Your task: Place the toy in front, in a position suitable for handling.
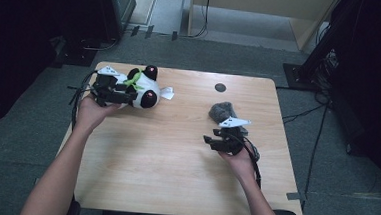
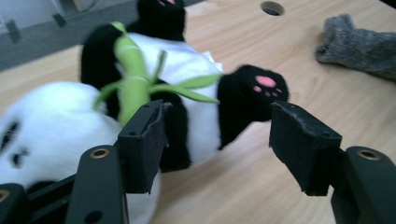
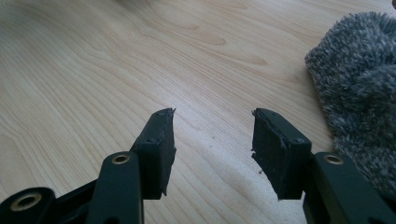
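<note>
A black-and-white panda plush (image 1: pixel 142 90) with a green bamboo sprig lies on its side at the far left of the wooden table (image 1: pixel 175 161). My left gripper (image 1: pixel 124 94) is right beside it, pointing at it. In the left gripper view the panda (image 2: pixel 187 65) lies just ahead of the open left gripper (image 2: pixel 219 135). One pad (image 2: pixel 144 144) overlaps its body and the other stands clear of its pink-soled foot. A fuzzy grey cloth (image 1: pixel 222 111) sits at the right. My right gripper (image 1: pixel 207 140) is open just in front of it, over bare wood. In the right gripper view the cloth (image 3: pixel 359 84) lies right of that gripper (image 3: pixel 212 135).
A round cable hole (image 1: pixel 220 87) is set in the table near its far edge, also seen in the left gripper view as a hole (image 2: pixel 272 7). Grey carpet surrounds the table, with dark stands and cables (image 1: pixel 326 60) at the back corners.
</note>
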Tool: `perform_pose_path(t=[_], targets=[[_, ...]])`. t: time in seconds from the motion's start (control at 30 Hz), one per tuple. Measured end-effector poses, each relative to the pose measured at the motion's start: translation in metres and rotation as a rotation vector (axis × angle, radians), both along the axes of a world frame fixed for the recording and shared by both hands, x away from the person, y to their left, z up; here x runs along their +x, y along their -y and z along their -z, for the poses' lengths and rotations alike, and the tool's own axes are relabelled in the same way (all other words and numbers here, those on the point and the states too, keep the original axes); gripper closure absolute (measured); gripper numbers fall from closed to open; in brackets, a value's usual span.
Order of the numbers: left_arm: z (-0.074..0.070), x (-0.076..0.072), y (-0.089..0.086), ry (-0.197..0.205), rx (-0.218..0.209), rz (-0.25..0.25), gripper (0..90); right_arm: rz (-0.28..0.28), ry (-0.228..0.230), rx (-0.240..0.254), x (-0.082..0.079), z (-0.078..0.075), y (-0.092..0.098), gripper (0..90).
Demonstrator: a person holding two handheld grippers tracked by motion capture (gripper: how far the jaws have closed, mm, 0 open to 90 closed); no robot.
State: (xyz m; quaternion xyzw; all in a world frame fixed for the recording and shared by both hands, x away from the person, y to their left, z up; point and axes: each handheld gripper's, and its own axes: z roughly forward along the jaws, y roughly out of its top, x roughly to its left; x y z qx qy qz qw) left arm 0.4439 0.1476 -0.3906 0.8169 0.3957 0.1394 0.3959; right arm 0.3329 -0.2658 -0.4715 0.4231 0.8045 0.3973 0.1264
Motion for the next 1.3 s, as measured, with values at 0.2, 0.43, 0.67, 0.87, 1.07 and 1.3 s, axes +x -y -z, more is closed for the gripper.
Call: perform_pose_path(t=[0.2, 0.43, 0.67, 0.87, 1.07, 1.3], targets=[[-0.004, 0.013, -0.007, 0.005, 0.006, -0.013, 35.9, -0.014, -0.002, -0.007, 0.000, 0.001, 0.000, 50.3], [-0.003, 0.027, -0.014, 0.005, 0.015, -0.037, 38.0, -0.008, 0.001, 0.002, 0.000, 0.001, 0.001, 50.3], [0.010, 0.035, -0.020, -0.034, 0.017, -0.062, 42.0, -0.007, -0.009, 0.001, -0.001, 0.001, 0.001, 51.8], [0.019, 0.037, -0.019, -0.035, 0.022, -0.074, 53.8, -0.008, -0.004, 0.001, -0.001, 0.001, 0.000, 52.7], [0.021, 0.038, -0.019, -0.062, -0.022, -0.101, 74.4, -0.001, -0.001, 0.001, -0.001, 0.000, 0.002, 52.5], [0.016, 0.033, -0.015, -0.018, 0.003, -0.105, 79.5, -0.001, -0.006, -0.002, -0.001, 0.000, 0.003, 52.4]])
